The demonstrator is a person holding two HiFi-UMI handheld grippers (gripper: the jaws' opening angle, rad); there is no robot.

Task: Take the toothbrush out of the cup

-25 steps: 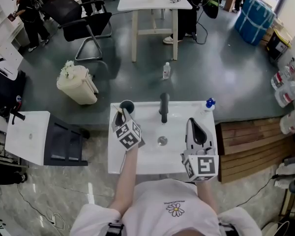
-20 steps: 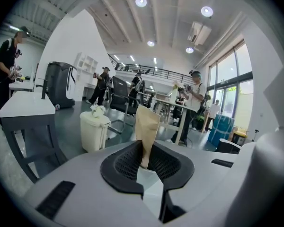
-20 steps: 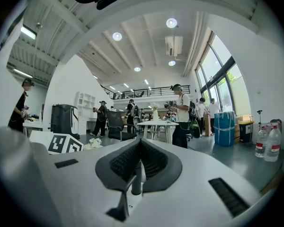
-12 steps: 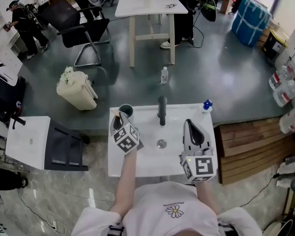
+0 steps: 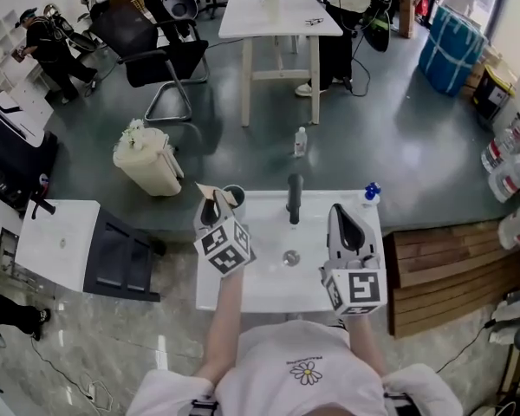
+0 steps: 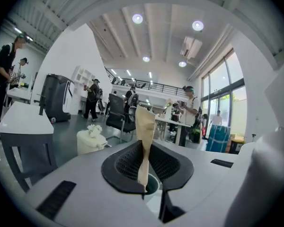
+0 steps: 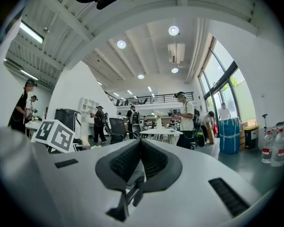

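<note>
fingers [image 6: 124,167] of the left gripper [image 6: 144,148] clenched on the toothbrush [image 6: 145,126], gripped low on its tan paper wrapper. upright between the dark pads, paper top well above them, lower end hanging over the mouth of the cup [image 6: 153,184]; hard to tell whether clear of the rim or just inside it. from the head view, raised at the back left corner of the sink [image 5: 260,289], with the cup [image 5: 235,196] just beside the left gripper [image 5: 214,199] and a corner of the wrapper [image 5: 204,189] poking out past it.

fingers [image 7: 120,162] of the right gripper [image 7: 141,144] pressed together with nothing between them, held over the right side of the sink, well apart from the cup.

between the two grippers, a dark tap [image 5: 295,199] at the back of the sink and the drain [image 5: 290,257] below it. at the back right corner, a blue-capped bottle [image 5: 370,191], near the right gripper [image 5: 343,215].

on the floor beyond: a small clear bottle [image 5: 301,141] behind the tap, a bin with a white bag [image 5: 147,161] to the left, a dark chair [image 5: 169,63] and a white table [image 5: 277,14] further off. to the left of the sink a small white stand [image 5: 59,245] beside a dark rack [image 5: 126,256]; to the right a wooden platform [image 5: 433,267], large jugs [image 5: 503,159] and a blue barrel [image 5: 451,46]. people standing in the background.
</note>
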